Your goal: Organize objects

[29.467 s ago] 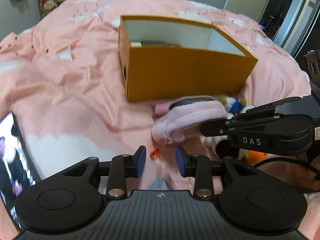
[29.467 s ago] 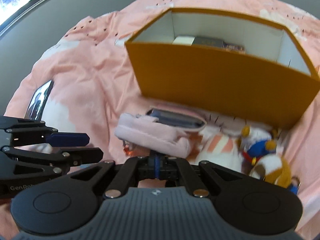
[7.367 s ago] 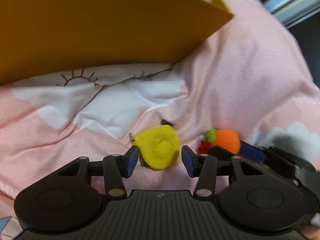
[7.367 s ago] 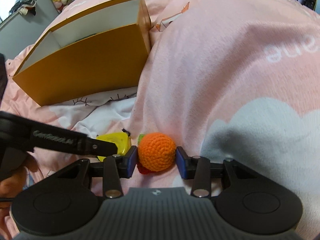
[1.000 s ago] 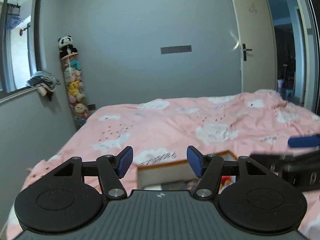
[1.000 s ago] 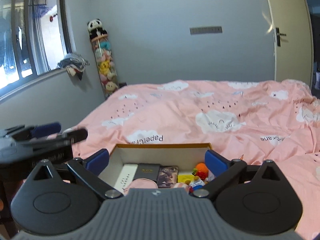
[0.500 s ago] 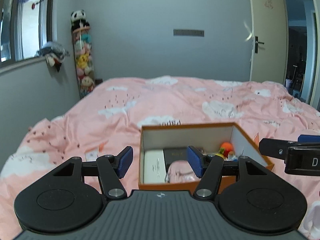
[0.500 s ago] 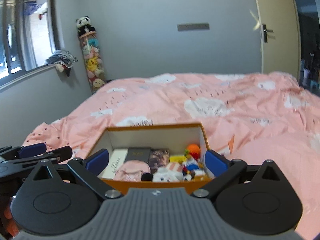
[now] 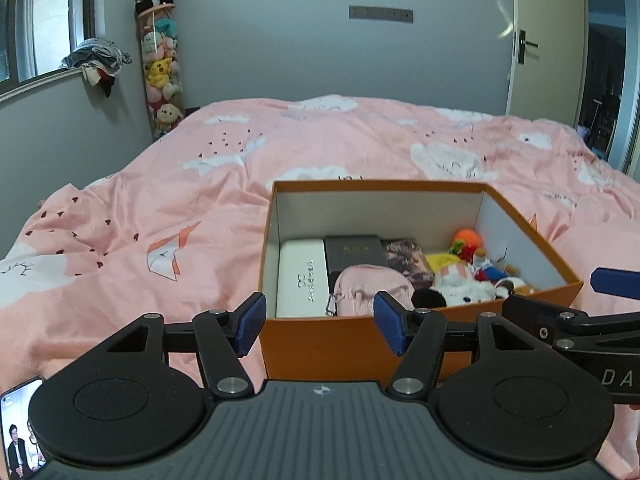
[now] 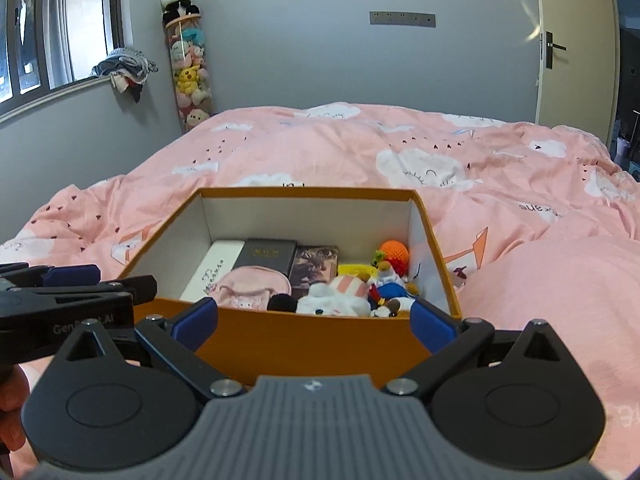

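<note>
**Box packed, both grippers drawn back and empty**

Since a second ago: both views dropped from the far wall to the box; since seven seconds ago: yellow toy and crochet orange gone from the quilt, now inside.

- Left gripper (image 9: 318, 322): jaws spread, nothing between; held low, just short of the box's near wall.
- Right gripper (image 10: 314, 320): jaws spread wider, nothing held; same stand-off, to the right of the left one.
- Orange box (image 9: 528, 226): open-topped card, white inside, resting on the quilt. Judged light but stiff-walled; best taken by a side wall or the rim, with risk of tipping under a one-sided lift on soft bedding.
- Contents, left to right: white case (image 9: 300, 276), dark book (image 9: 354, 250), pink pouch (image 9: 370, 284) lying over the flat items, plush toys (image 9: 464, 284), crochet orange (image 9: 466, 237) at the far right corner. Plush and pouch soft, light, easily pinched anywhere; case and book rigid, smoother, better gripped by an edge.
- Surface: pink cloud-print quilt (image 9: 160, 216), rumpled, yielding, poor footing for anything upright.
- Room: grey walls, window at left, tall tube of plush toys (image 9: 162, 68) in the corner, door (image 9: 544, 40) at right, phone (image 9: 18, 428) lit at lower left.
</note>
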Motion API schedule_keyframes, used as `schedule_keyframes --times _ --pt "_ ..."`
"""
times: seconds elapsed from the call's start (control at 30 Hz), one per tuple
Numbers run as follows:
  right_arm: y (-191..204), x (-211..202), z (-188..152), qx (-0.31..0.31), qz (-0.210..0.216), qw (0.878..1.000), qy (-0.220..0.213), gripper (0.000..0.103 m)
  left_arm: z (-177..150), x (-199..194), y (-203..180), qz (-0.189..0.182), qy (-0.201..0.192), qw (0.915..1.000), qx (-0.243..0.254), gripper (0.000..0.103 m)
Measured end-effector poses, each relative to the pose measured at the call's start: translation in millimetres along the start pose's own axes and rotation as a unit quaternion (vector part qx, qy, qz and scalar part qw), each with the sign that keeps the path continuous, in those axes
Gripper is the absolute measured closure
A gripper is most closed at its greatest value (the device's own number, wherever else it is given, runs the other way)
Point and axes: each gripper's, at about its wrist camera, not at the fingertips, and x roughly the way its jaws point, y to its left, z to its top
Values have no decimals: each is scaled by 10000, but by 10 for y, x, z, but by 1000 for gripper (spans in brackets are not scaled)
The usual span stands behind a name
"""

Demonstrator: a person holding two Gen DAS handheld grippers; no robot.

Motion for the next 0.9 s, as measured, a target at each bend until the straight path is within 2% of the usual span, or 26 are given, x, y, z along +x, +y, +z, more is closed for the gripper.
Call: schedule_keyframes --times 0.9 --pt "-10 24 -65 8 3 9999 104 1 17 -52 -5 -54 56 10000 30 32"
